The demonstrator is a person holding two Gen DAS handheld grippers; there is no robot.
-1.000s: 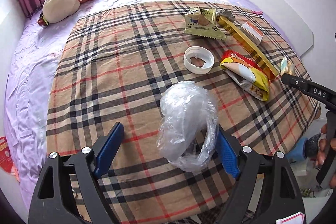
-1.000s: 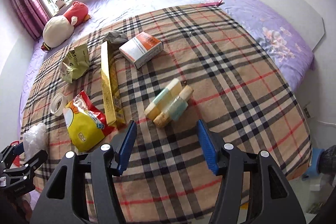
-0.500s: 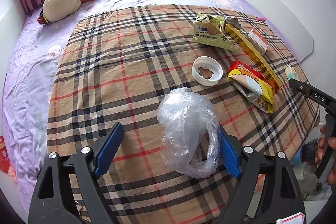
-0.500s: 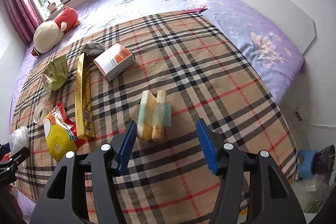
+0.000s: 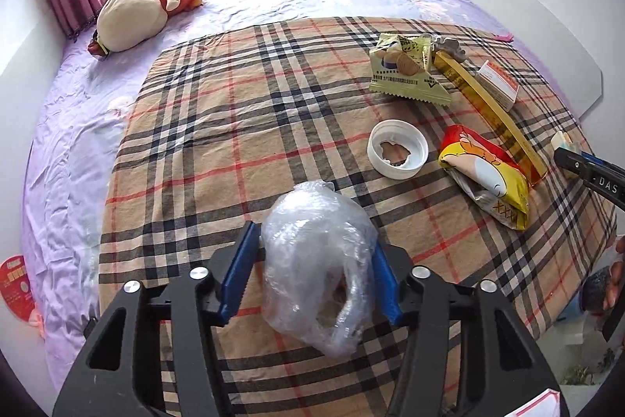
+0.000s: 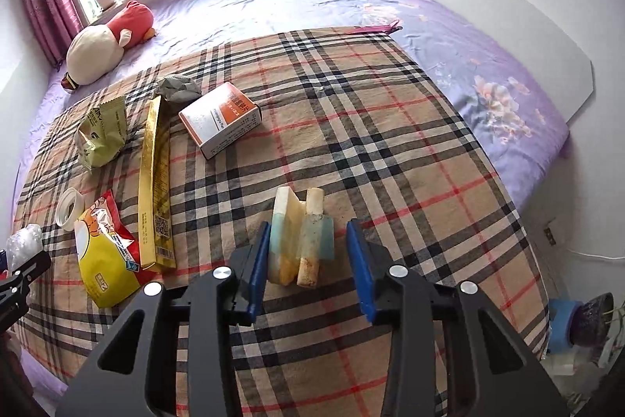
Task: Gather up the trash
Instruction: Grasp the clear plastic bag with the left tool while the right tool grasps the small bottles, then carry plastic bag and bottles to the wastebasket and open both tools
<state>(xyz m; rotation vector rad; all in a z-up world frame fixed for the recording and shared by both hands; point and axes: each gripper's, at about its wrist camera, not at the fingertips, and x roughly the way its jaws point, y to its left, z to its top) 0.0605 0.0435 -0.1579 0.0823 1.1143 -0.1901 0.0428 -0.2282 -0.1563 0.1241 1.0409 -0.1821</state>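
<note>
A crumpled clear plastic bag (image 5: 316,268) lies on the plaid blanket (image 5: 234,143). My left gripper (image 5: 312,276) is closing on it, and both blue pads touch its sides. In the right wrist view a cream-and-teal bundle of sponge-like pieces (image 6: 300,237) stands between the fingers of my right gripper (image 6: 308,268). Its jaws are closing too: the left pad (image 6: 258,268) is against the bundle, while a gap shows at the right pad (image 6: 361,268).
More litter lies on the blanket: a white lid (image 5: 397,153), a yellow-red snack bag (image 5: 484,175), a green wrapper (image 5: 406,69), a long gold box (image 6: 154,182), an orange-white box (image 6: 220,118) and grey crumpled paper (image 6: 177,87). A plush toy (image 5: 144,13) rests by the window.
Both pairs of jaws have narrowed. The left pads came in onto the plastic bag. The right gripper moved up to the sponge bundle, which now sits between its fingers.
</note>
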